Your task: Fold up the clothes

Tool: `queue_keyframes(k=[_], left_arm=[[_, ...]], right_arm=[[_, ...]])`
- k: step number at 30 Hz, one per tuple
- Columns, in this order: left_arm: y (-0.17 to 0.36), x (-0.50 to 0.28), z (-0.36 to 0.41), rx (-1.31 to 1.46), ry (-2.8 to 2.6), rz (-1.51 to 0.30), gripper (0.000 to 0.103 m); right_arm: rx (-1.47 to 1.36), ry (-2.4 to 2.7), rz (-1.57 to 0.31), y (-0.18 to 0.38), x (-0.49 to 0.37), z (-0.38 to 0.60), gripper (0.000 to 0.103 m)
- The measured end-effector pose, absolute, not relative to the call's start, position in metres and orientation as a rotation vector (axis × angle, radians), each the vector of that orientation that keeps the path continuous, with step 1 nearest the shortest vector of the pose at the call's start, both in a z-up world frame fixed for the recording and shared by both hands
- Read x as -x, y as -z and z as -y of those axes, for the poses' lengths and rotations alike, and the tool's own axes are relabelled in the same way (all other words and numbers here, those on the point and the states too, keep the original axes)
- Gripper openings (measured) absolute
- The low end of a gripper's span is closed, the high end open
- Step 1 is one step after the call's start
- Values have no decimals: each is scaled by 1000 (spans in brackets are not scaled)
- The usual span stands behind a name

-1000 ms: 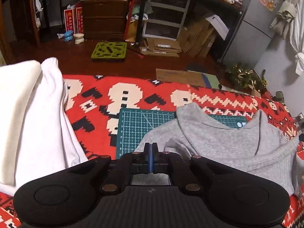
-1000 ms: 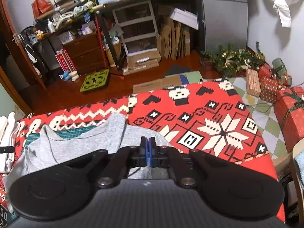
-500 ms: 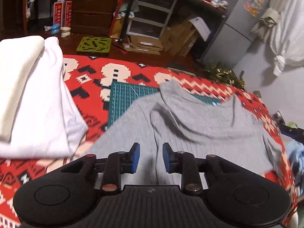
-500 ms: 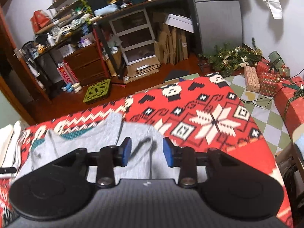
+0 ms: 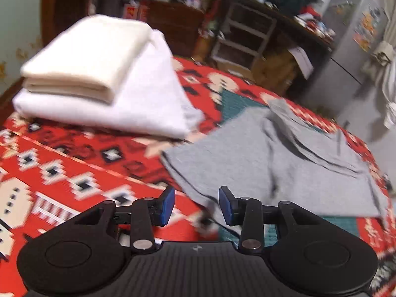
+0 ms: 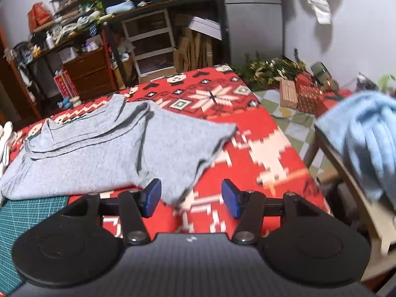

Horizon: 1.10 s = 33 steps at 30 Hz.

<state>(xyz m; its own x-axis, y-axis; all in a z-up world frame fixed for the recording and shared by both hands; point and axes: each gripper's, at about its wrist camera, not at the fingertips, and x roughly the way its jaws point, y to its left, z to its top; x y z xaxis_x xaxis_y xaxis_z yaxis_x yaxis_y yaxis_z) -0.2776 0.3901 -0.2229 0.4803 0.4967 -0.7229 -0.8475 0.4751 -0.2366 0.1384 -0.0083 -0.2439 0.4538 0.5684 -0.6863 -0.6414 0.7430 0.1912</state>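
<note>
1. Jaws of left gripper (image 5: 196,204) and right gripper (image 6: 191,198), clamped shut a second ago, now opening, empty.
2. Grey shirt (image 6: 104,153) released, lying centre-frame on red tabletop (image 6: 259,153); fold set.

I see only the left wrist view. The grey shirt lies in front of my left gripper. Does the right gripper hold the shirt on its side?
Observer: No. The right gripper holds nothing. Its jaws are opening, and the sleeve of the grey shirt ends under the gap between them and is not pinched.
Operator: Thank you. Is there other laundry on that side?
Observer: Yes. A light blue cloth lies on a wooden piece of furniture, to the right of the covered surface. I cannot tell what kind of garment it is.
</note>
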Motion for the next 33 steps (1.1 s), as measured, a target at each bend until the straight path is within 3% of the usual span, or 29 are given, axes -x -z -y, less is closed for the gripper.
queue_keyframes(k=[7, 13, 15, 23, 24, 25, 27, 33], left_arm=[[236, 270, -417, 613, -1009, -604, 42], [244, 246, -407, 426, -1036, -652, 38], [245, 242, -402, 393, -1002, -650, 9], [238, 242, -397, 397, -1015, -656, 3], [235, 245, -397, 406, -1017, -648, 3], [232, 249, -396, 412, -1020, -639, 3], [226, 257, -396, 423, -1024, -623, 3], [212, 287, -390, 474, -1041, -584, 3]], right_arm=[[115, -709, -795, 253, -137, 14, 59], [138, -691, -758, 250, -147, 6, 59], [138, -678, -749, 252, -156, 2, 59], [56, -627, -763, 267, -202, -21, 57], [51, -626, -772, 269, -205, -25, 47], [46, -626, -781, 270, -208, -28, 24], [71, -637, -814, 275, -210, -37, 0], [48, -654, -815, 273, -201, -32, 0]])
